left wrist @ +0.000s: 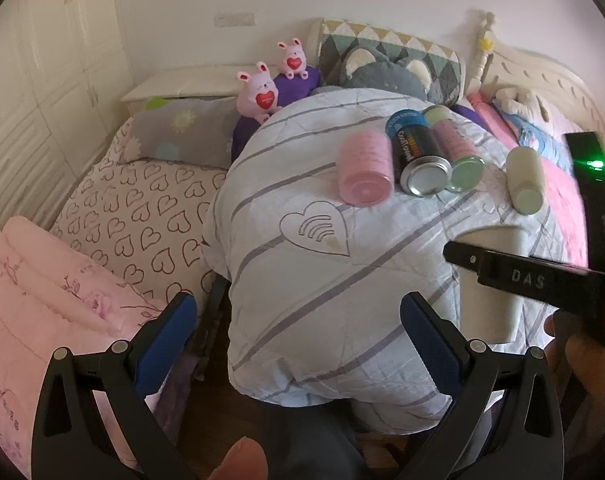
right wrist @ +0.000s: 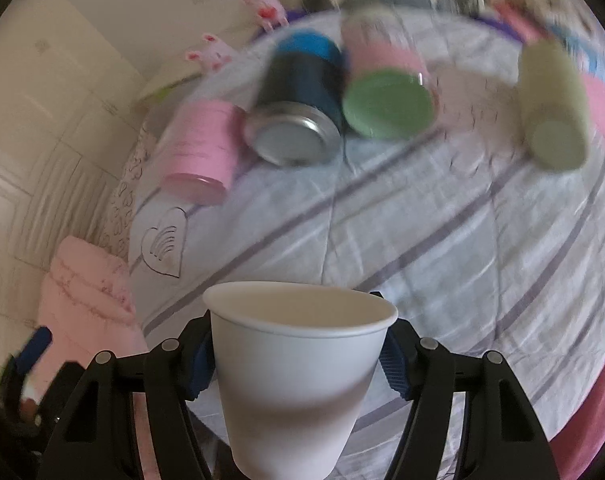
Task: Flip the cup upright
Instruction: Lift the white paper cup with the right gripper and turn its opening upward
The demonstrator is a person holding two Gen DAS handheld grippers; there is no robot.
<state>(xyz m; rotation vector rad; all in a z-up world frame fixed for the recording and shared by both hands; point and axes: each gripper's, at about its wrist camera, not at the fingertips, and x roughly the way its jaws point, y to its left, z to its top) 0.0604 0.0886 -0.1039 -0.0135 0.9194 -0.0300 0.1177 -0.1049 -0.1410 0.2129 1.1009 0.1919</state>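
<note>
The right gripper (right wrist: 298, 360) pinches the white paper cup (right wrist: 298, 368) between its blue pads (right wrist: 394, 368), mouth up and roughly upright, held above the striped quilt (right wrist: 442, 240). The cup's base runs off the bottom edge of the right wrist view, and whether it touches the quilt cannot be told. In the left wrist view the cup (left wrist: 490, 304) is partly covered by the right gripper's black arm, so only its side wall shows. The left gripper (left wrist: 298, 336) hangs spread wide over the quilt's near edge, holding nothing. Farther back on the quilt lie a pink can (left wrist: 364, 168), a black can (left wrist: 418, 160), a green-bottomed can (left wrist: 460, 156) and a pale bottle (left wrist: 524, 180), all on their sides. The right wrist view is motion-blurred, so labels there are unreadable.
</note>
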